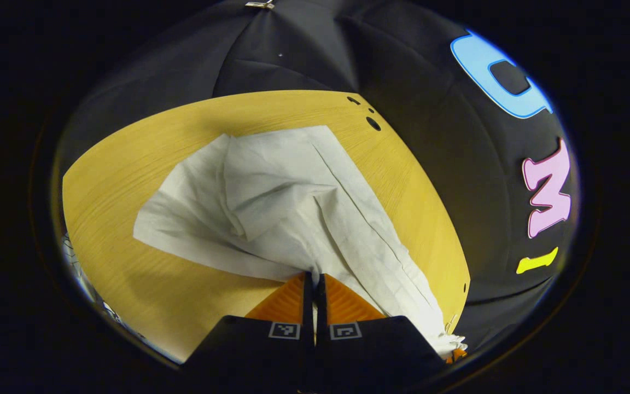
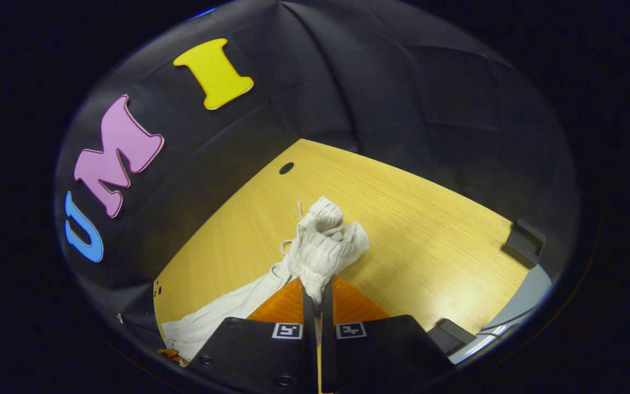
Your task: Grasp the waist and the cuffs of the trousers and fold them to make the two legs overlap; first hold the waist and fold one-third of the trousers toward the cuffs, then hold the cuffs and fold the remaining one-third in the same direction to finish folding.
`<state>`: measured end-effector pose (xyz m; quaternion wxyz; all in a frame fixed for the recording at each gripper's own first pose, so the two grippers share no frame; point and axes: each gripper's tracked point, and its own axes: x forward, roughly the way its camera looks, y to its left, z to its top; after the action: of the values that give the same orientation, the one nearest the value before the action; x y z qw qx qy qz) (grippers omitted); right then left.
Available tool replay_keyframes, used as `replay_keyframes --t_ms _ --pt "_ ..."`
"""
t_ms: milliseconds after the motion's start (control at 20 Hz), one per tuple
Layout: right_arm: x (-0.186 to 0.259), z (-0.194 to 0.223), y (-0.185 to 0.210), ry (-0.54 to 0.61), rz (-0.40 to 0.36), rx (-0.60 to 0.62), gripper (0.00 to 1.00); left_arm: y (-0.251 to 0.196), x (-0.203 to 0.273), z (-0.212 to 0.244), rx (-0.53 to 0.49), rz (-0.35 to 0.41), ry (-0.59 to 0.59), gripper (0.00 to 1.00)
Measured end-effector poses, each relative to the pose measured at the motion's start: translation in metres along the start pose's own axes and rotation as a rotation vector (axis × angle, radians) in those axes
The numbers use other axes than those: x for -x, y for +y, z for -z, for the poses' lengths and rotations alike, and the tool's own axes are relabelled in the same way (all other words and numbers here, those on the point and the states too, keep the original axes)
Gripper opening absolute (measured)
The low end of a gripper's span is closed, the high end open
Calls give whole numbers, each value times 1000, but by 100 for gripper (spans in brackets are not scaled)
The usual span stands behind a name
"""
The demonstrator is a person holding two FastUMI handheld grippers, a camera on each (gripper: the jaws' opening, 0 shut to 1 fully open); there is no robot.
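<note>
Both claws clamped on cloth: left gripper [image 1: 313, 280] pinching a leg edge, right gripper [image 2: 316, 298] the bunched waist of the trousers [image 1: 271, 202], draped across the table [image 1: 129, 164]; light, limp fabric, likely sags, so grip the hems.

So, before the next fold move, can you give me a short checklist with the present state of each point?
1. Left gripper pinches the trousers: ok, fingers closed on an edge of the cloth.
2. Right gripper holds the gathered waist: ok, bunched cloth sits between the fingers.
3. Legs overlap evenly: not ok, one leg lies skewed and wrinkled.
4. Free table space ahead for the fold: ok.
5. Drawstring out of the way: cannot tell.
</note>
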<state>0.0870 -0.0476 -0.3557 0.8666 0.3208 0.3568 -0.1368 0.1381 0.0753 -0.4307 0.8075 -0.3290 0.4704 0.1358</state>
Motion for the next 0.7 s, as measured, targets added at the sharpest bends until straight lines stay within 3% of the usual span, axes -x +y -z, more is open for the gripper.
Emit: replay_keyframes --t_ms 400,700 --pt "26 -12 81 -34 -197 63 7 -2 2 -1 -48 -1 46 6" --pt "39 5 155 -4 -334 125 7 -3 -4 0 -47 3 67 6"
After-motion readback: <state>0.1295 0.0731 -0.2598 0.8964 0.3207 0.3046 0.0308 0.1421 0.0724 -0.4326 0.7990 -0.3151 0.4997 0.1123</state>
